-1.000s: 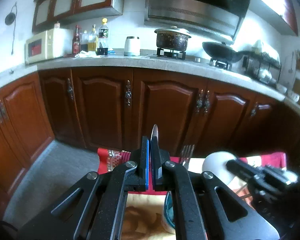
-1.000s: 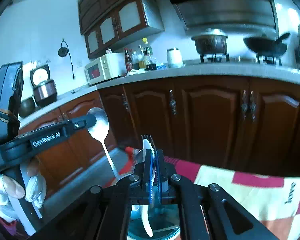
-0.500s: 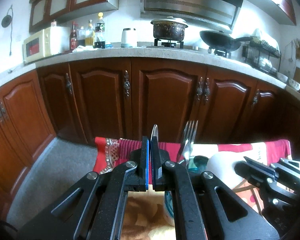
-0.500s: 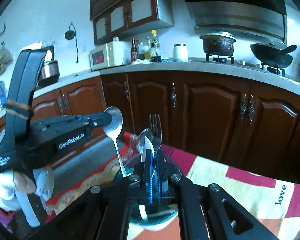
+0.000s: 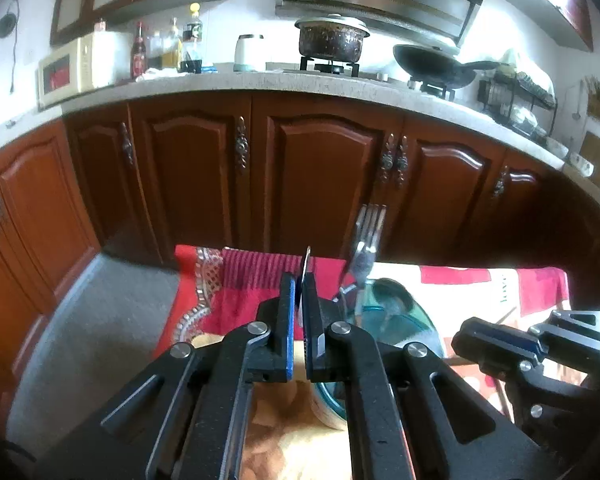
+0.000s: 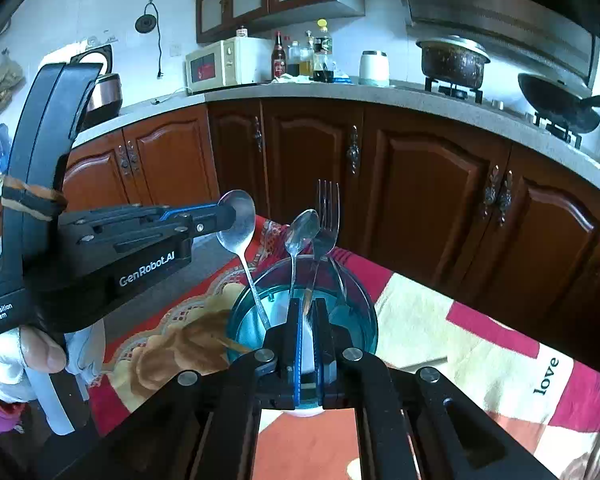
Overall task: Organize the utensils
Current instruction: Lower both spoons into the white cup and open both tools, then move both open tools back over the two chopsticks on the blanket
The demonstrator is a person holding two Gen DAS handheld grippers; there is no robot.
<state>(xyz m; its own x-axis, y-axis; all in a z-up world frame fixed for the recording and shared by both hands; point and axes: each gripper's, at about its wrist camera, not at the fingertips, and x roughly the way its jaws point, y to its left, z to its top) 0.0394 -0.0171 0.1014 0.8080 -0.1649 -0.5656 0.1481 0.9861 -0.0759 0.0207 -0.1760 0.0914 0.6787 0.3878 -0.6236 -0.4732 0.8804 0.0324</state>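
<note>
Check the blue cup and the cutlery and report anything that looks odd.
One thing stands out: the left tongs grip a spoon by its bowl, with the handle pointing down into the blue cup. The other spoon and the fork stand handle-down in the cup. Nothing looks spilled or damaged.
</note>
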